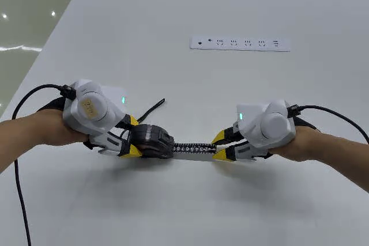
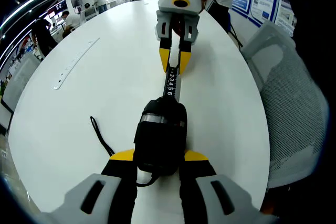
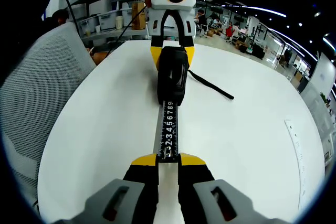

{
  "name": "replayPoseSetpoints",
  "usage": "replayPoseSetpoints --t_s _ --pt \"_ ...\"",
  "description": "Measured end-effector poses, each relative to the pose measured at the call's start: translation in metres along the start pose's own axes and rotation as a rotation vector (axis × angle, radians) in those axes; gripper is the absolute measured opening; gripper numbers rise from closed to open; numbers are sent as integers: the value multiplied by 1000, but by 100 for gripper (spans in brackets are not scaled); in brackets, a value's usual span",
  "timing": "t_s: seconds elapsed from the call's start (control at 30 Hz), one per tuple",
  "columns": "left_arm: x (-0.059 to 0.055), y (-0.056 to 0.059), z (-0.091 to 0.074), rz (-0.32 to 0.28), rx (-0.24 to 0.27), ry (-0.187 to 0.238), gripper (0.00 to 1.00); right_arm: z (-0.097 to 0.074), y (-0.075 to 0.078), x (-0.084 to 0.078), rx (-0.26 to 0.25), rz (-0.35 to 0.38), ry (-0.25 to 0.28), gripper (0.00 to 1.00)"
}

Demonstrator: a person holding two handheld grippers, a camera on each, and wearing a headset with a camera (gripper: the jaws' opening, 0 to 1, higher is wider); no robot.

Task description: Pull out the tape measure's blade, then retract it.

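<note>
A black tape measure case (image 1: 151, 140) lies on the white table, gripped by my left gripper (image 1: 134, 136), whose yellow-tipped jaws close on its sides (image 2: 160, 137). A short length of numbered blade (image 1: 194, 149) runs out of the case to the right. My right gripper (image 1: 219, 146) is shut on the blade's end (image 3: 168, 153). In the right gripper view the case (image 3: 173, 80) sits ahead with the blade (image 3: 168, 127) leading back to my jaws. The case's black wrist strap (image 1: 151, 109) trails on the table behind it.
A white power strip (image 1: 240, 43) lies flat at the far side of the table (image 1: 173, 211). Black cables (image 1: 23, 200) run from both grippers. A mesh chair (image 2: 294, 114) stands beside the table. The table's left edge (image 1: 52, 33) drops to a glossy floor.
</note>
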State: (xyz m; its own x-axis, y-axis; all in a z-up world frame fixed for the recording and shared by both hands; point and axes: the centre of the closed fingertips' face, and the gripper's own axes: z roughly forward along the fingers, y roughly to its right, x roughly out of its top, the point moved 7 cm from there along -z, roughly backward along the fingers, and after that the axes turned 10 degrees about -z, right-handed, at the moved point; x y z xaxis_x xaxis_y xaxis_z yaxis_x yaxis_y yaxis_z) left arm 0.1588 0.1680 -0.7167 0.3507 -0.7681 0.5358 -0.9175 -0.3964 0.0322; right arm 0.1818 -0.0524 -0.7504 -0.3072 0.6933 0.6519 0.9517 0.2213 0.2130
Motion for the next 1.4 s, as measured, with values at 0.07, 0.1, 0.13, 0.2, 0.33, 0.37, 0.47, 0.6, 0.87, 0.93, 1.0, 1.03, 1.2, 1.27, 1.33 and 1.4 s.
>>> replayPoseSetpoints --t_s 0.07,0.1,0.13,0.2,0.33,0.37,0.47,0.6,0.87,0.93,1.0,1.03,1.2,1.27,1.33,1.4 --pt "0 0 0 0 1 0 25 -1 0 -1 0 0 -1 12" --pt "0 0 0 0 1 0 25 -1 0 -1 0 -1 -1 12" --pt "-1 -1 0 0 1 0 25 -1 0 -1 -1 -1 -2 12" --pt "-1 -1 0 0 1 -1 25 -2 1 -3 0 -2 -2 12" --pt "-1 -1 0 0 2 -2 25 -2 1 -3 -1 -3 -3 12" --pt "-1 -1 0 0 2 -2 25 -3 1 -3 -1 -4 -4 12" --pt "-1 -1 0 -1 3 -2 25 -4 1 -3 1 -5 -5 12" --pt "-1 -1 0 -3 2 -1 25 -5 0 -4 1 -3 -6 12" --pt "-1 -1 0 0 2 -2 25 -8 -1 -6 3 -1 -7 12" --pt "-1 -1 0 0 2 -3 25 -8 0 -8 3 -2 -8 12" --pt "-2 -2 0 0 2 -4 25 -8 0 -7 3 -2 -8 12" --pt "-2 -2 0 -1 1 -4 25 -8 0 -8 3 -1 -8 12" --pt "-1 -2 0 1 1 -6 25 -8 0 -10 4 -1 -9 12" --pt "-1 -1 0 2 2 -7 25 -9 -1 -9 4 -2 -9 12" --pt "-1 -1 0 2 3 -7 25 -10 0 -10 3 -2 -8 12" --pt "-1 -1 0 2 3 -7 25 -11 0 -10 4 -3 -8 12"
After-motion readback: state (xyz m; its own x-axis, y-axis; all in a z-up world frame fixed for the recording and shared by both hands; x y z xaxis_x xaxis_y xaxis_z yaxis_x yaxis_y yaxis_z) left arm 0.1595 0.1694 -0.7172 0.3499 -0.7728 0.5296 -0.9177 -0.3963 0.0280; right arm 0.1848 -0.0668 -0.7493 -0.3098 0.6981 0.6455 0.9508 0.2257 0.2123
